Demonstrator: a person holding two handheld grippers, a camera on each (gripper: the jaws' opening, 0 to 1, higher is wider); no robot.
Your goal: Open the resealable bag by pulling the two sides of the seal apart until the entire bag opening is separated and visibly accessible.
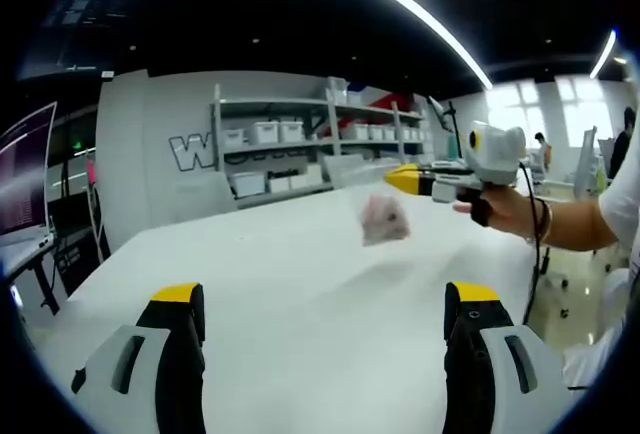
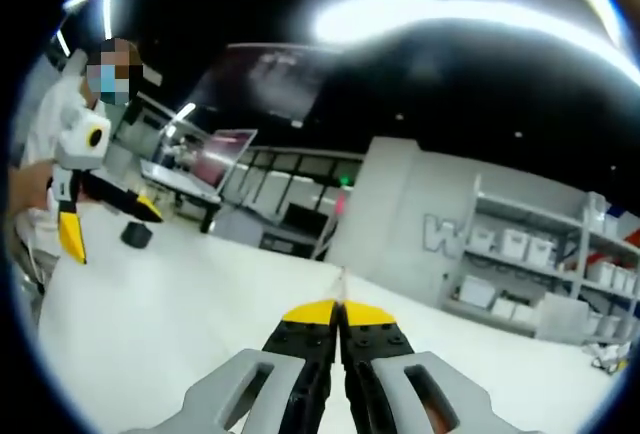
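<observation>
In the left gripper view, the bag (image 1: 383, 216) hangs right of centre, above the white desk (image 1: 300, 294), pinched at its top edge by the clenched right tool (image 1: 392, 178). The left tool (image 1: 325, 299) is released, well apart, below and nearer the camera.

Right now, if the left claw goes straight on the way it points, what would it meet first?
Probably the resealable bag, hanging from the shut right claw, slightly right of where the open left claw points. Depth is unclear; it might miss, passing over the table.
</observation>
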